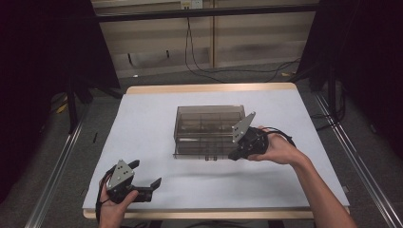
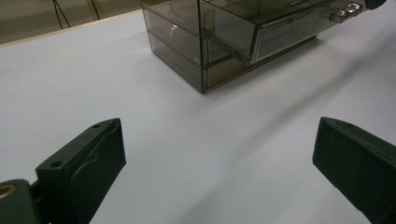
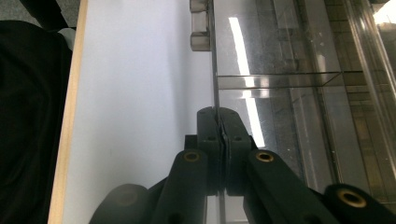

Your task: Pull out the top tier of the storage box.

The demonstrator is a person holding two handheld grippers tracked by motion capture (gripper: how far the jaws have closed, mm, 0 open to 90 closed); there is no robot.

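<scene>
- The left gripper (image 1: pixel 142 183) hovers over the near left of the white surface (image 1: pixel 142 123), its jaws wide apart with nothing between them; in the left gripper view only bare surface lies ahead of them.
- Well beyond those jaws and to their right stands the smoky clear drawer box (image 2: pixel 187 42), with its upper drawer (image 2: pixel 280 28) standing partly out of the casing.
- The right gripper (image 1: pixel 235 154) is at the box's near right corner, its jaws pressed together on a thin clear edge, seemingly the front panel (image 3: pixel 215 88) of that drawer, which runs straight on past their tips.
- Beyond the right jaws the panel carries small blocky knobs (image 3: pixel 200 23).
- Judging from this, the grip is made and the drawer is part open; whether it is being pulled out or pushed home cannot be told, and the rest of that travel remains.
</scene>
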